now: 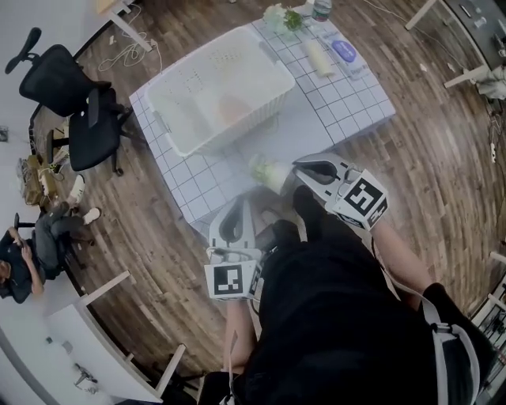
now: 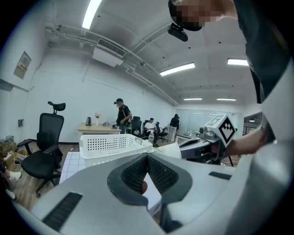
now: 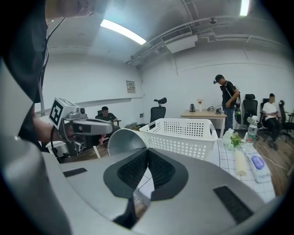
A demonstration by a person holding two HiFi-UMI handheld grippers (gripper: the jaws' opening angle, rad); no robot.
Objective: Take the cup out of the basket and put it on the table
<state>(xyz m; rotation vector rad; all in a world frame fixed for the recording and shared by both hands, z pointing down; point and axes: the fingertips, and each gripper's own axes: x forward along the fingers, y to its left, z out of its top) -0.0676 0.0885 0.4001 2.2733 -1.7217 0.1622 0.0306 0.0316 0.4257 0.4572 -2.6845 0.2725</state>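
Observation:
A pale paper cup [image 1: 267, 172] hangs tipped on its side over the near edge of the checked table [image 1: 348, 99], just in front of the white perforated basket [image 1: 237, 63]. My right gripper [image 1: 297, 168] is shut on the cup's wall. In the right gripper view the cup [image 3: 123, 141] shows its open mouth left of the jaw tips [image 3: 147, 150]. My left gripper [image 1: 239, 206] sits lower and nearer me, left of the cup, shut with nothing between its pads [image 2: 158, 172]. The left gripper view shows the cup [image 2: 169, 149] and the basket [image 2: 110, 146] ahead.
An orange object [image 1: 232, 107] lies inside the basket. Flowers [image 1: 283, 17], a bottle [image 1: 320, 8], a pale roll [image 1: 320, 57] and a blue item [image 1: 345, 51] sit at the table's far right. A black office chair [image 1: 75, 103] stands left; a seated person [image 1: 24, 253] is farther left.

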